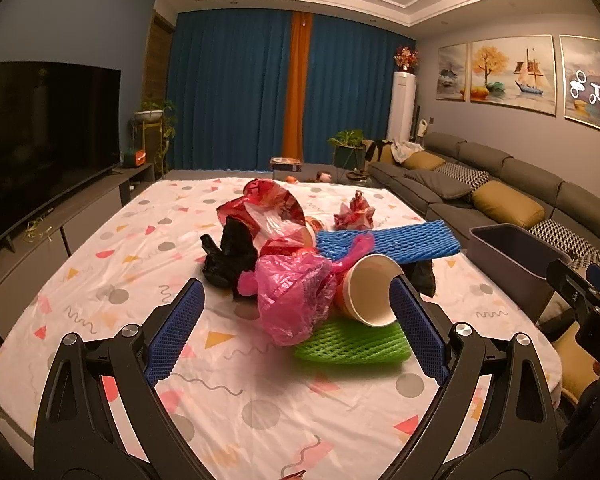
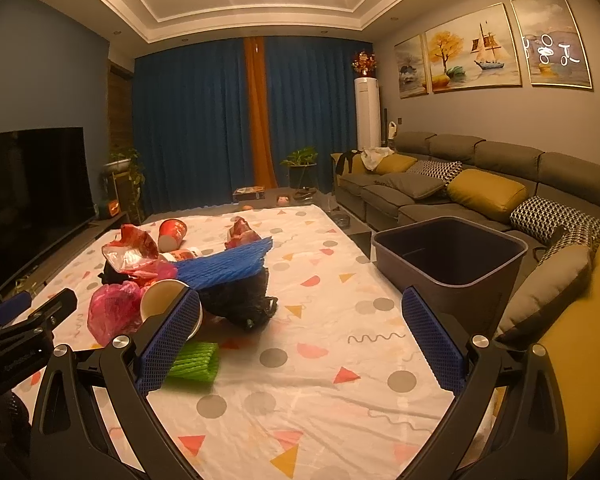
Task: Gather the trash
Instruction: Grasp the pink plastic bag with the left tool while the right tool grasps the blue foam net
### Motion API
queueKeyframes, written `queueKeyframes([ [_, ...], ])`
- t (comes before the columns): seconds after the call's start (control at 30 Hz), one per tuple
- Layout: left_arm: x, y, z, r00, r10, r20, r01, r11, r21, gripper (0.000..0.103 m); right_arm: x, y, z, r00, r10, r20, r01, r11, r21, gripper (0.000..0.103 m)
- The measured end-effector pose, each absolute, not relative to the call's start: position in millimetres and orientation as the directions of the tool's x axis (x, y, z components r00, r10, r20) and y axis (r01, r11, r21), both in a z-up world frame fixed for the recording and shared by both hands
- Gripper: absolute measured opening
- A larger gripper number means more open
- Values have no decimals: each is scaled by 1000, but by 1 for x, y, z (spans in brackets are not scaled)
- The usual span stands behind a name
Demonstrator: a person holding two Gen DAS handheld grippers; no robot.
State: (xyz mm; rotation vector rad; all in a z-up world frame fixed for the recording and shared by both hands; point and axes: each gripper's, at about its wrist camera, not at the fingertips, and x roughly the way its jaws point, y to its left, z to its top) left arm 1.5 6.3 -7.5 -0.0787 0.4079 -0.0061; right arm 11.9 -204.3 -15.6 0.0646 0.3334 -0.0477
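A heap of trash lies on the patterned tablecloth (image 1: 112, 264): a pink plastic bag (image 1: 296, 300), a paper cup (image 1: 370, 290) on its side, a green foam net (image 1: 352, 344), a blue foam net (image 1: 388, 240), black bags (image 1: 230, 258) and red wrappers (image 1: 268, 208). My left gripper (image 1: 296, 300) is open, its fingers either side of the pink bag and cup, holding nothing. My right gripper (image 2: 300, 312) is open over the cloth, right of the heap; the cup (image 2: 166, 298), green net (image 2: 194, 362) and black bag (image 2: 240, 300) lie by its left finger. A dark bin (image 2: 452, 256) stands at the table's right edge.
A grey sofa (image 2: 480, 184) with yellow and patterned cushions runs along the right wall behind the bin. A television (image 1: 40, 136) on a low cabinet stands to the left. Blue curtains, plants and a white tower unit (image 2: 367, 114) are at the far end.
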Motion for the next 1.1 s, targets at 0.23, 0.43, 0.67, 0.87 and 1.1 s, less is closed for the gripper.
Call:
queueKeyframes([
  [0.23, 8, 10, -12, 916, -9, -401, -21, 997, -69, 91, 17, -201, -19, 944, -15, -330, 35, 998, 54, 98],
  [0.43, 19, 18, -24, 914, -19, -405, -9, 998, -68, 81, 26, -196, -25, 941, 2, -339, 14, 999, 43, 94],
  [0.67, 42, 23, -42, 892, -36, -450, 8, 998, -65, 72, 42, -194, -34, 932, 46, -359, -25, 998, 62, 88],
  [0.87, 65, 26, -53, 872, -41, -488, 6, 997, -73, 65, 57, -191, -40, 926, 67, -371, -47, 997, 65, 77],
  [1.1, 88, 35, -65, 834, -66, -547, 3, 993, -116, 38, 80, -193, -50, 907, 99, -410, -70, 994, 85, 62],
])
